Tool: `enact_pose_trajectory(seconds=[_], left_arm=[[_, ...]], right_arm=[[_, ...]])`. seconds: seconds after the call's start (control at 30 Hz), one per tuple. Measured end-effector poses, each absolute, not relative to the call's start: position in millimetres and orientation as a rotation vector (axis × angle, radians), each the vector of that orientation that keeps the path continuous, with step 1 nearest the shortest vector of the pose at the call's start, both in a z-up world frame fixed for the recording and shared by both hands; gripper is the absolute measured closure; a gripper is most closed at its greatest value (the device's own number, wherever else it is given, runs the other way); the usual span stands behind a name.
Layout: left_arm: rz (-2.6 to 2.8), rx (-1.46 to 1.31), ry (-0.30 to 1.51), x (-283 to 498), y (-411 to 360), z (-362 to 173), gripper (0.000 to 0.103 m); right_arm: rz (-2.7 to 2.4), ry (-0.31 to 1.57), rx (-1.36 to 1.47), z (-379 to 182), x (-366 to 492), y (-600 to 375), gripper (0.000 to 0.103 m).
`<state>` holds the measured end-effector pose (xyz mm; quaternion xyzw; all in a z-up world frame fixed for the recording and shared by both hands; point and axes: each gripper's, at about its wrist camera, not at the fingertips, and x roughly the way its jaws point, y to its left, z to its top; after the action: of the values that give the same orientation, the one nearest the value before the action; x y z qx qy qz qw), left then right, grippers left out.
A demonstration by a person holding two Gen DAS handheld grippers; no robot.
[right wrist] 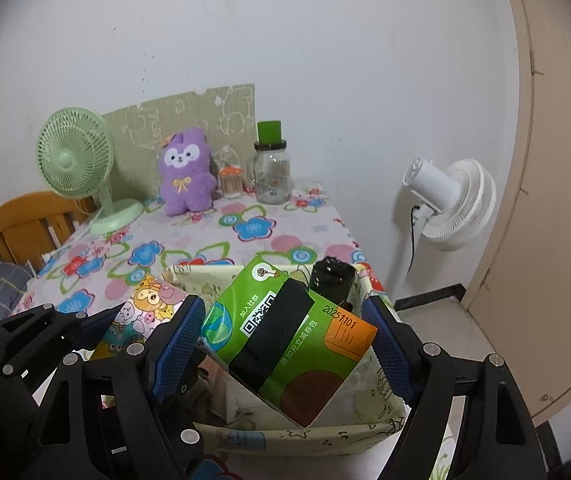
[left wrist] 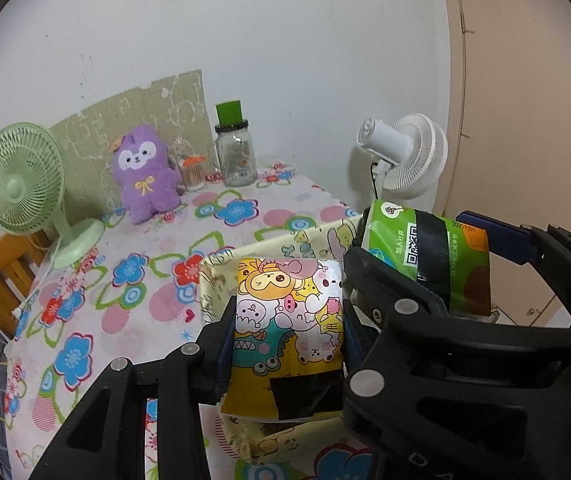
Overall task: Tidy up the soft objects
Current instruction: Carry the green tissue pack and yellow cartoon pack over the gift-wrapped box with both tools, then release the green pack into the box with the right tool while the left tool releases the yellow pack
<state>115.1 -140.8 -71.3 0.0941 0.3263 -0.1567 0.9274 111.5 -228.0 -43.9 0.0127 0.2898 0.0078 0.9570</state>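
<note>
My left gripper [left wrist: 287, 340] is shut on a yellow cartoon-print soft pack [left wrist: 289, 328] and holds it over the near left part of a pale yellow fabric storage box [left wrist: 213, 276]. The pack also shows in the right wrist view [right wrist: 141, 312]. My right gripper [right wrist: 287, 344] is shut on a green soft pack [right wrist: 285, 340] with a QR code and black tape, holding it tilted over the same box [right wrist: 305, 436]. The green pack also shows in the left wrist view [left wrist: 425, 252]. A purple plush toy [left wrist: 143, 174] sits at the back of the table, also in the right wrist view [right wrist: 185, 172].
A floral tablecloth [left wrist: 125, 280] covers the table. A green desk fan [left wrist: 25, 184], a glass jar with a green lid [left wrist: 237, 148] and a small cup of sticks [left wrist: 192, 172] stand at the back. A white fan [right wrist: 449, 200] stands on the floor right. A black object [right wrist: 331, 280] lies in the box.
</note>
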Motion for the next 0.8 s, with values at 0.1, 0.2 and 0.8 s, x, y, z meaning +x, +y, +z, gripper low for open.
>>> enact_pose_trajectory(seconds=[0.1,0.2,0.8], left_arm=[[-0.322,0.199,0.686,120.5,-144.0,-77.5,0.055],[-0.320,0.204,0.695,123.6,-147.3,-82.4,0.055],[-0.274,0.220,0.706,129.9,-143.6,-90.2,0.030]], right_arm=[[0.017,0.594,0.024,-50.3,113.6,-230.6,0.020],[0.023,0.601,0.032,-56.1,116.7,-234.5,0.020],[0.077,0.595,0.046,-69.6,131.3,-230.5,0.020]])
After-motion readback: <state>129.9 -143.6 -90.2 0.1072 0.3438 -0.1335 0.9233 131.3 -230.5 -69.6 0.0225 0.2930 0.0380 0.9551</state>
